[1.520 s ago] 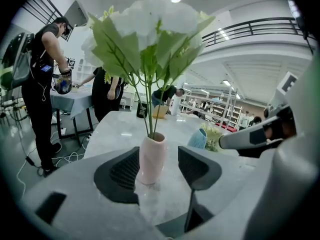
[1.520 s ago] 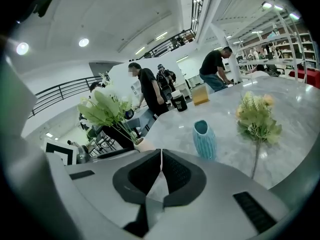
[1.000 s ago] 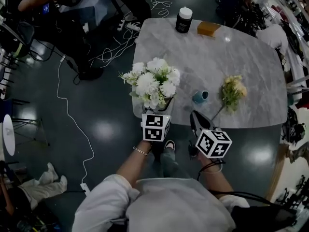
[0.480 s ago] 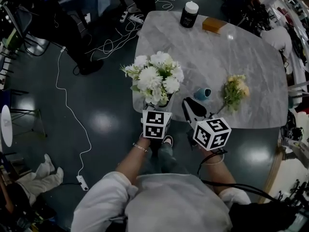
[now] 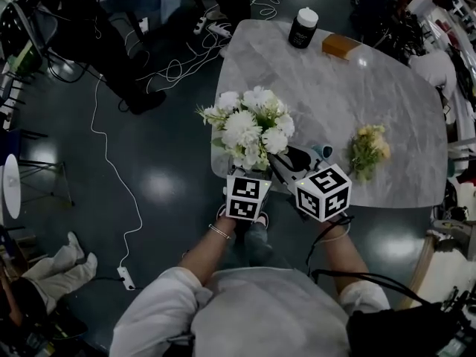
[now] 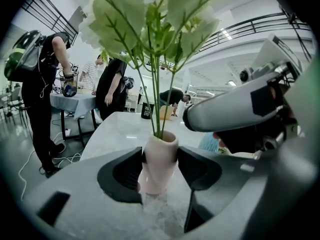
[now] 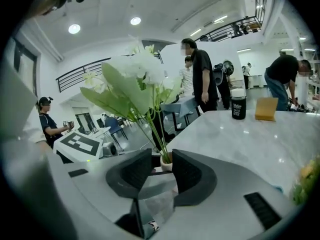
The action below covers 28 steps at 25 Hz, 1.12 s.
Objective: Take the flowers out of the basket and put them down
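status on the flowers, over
Left gripper clamped on vase. Right gripper just opening, white flowers' stems ahead, nothing pinched. Yellow flowers already on table. Blue cup close by.

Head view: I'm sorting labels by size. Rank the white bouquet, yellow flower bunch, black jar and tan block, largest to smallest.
1. white bouquet
2. yellow flower bunch
3. black jar and tan block: too alike to rank.

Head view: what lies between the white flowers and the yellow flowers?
The right claw, its jaws just opening with the vase rim showing between them, and a teal cup behind it; the head view shows both.
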Available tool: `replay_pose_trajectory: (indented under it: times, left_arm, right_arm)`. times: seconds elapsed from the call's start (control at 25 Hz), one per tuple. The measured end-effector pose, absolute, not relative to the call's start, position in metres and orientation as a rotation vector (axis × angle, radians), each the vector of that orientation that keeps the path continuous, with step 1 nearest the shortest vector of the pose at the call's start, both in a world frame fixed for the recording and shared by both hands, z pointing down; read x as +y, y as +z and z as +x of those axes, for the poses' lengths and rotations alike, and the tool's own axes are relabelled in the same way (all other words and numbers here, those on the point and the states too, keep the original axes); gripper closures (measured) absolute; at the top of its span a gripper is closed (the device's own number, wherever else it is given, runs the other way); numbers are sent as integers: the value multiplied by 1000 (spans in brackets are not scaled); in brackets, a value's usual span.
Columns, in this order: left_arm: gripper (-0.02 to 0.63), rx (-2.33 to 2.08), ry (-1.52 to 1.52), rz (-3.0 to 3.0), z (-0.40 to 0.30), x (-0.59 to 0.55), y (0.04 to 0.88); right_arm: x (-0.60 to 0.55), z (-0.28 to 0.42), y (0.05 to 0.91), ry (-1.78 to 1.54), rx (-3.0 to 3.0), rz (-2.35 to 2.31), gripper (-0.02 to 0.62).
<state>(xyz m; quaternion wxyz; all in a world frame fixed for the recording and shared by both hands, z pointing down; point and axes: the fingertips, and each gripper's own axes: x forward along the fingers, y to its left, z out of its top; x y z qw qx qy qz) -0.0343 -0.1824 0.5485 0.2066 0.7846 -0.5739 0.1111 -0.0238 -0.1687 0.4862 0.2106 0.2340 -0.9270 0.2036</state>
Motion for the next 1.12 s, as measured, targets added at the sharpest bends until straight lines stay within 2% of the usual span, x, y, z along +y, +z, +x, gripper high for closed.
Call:
replay_pose_trajectory:
  times: [0.4, 0.68, 1.12]
  left_arm:
    - [371, -1593, 313, 2191, -34, -181, 547]
    - [371, -1582, 325, 2194, -31, -179, 550]
    - [371, -1571, 331, 2206, -31, -178, 553]
  right_arm:
    - [-177, -52, 489, 424, -2577, 504, 471]
    - [-184, -63, 492, 445, -2604, 467, 473]
    - [-190, -63, 496, 504, -2628, 494, 529]
